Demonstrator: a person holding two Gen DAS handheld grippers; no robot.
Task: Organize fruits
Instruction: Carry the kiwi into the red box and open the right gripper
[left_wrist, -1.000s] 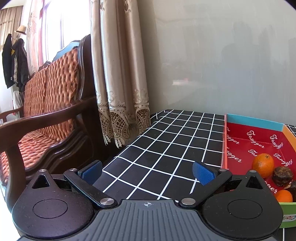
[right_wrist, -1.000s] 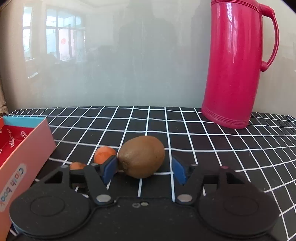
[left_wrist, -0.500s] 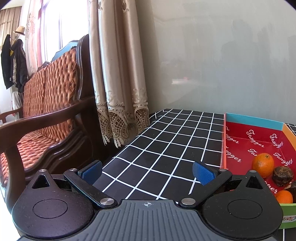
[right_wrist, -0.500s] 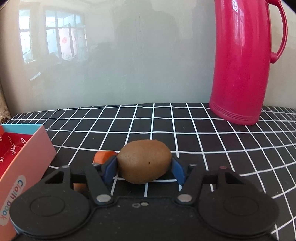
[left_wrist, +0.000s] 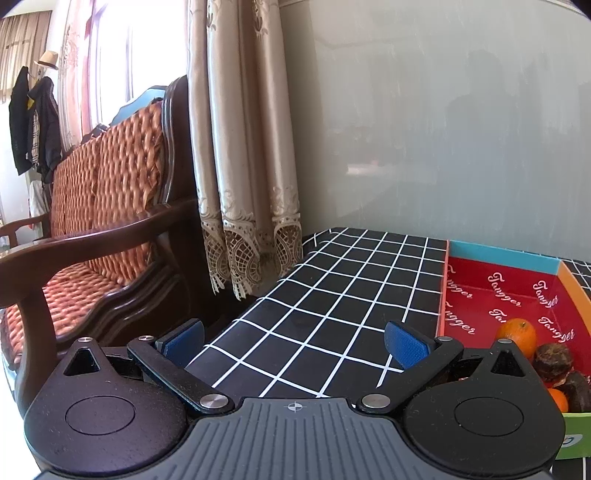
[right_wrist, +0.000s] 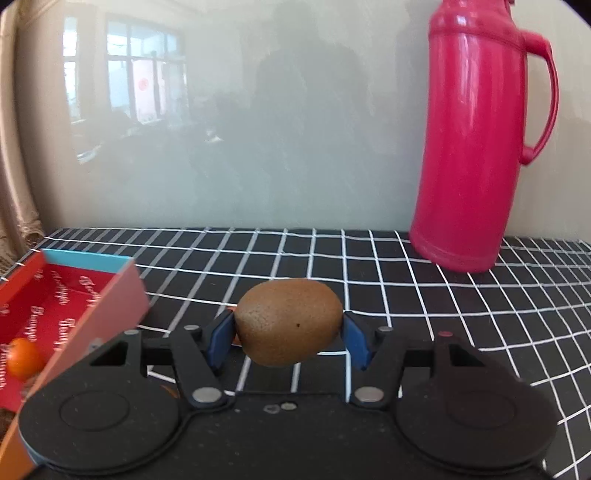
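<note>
Your right gripper is clamped on the kiwi, a pad against each end, fruit clear of the checked table. The red box sits at the table's left edge, with an orange inside. Your left gripper is spread wide and empty over the table's left edge, beside the box. The pink thermos stands at the back edge.

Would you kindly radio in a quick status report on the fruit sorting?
Right gripper shut on kiwi, lifted off table. Left gripper open, empty. Red box holds oranges and dark fruits. Nothing blocking path to box.
</note>
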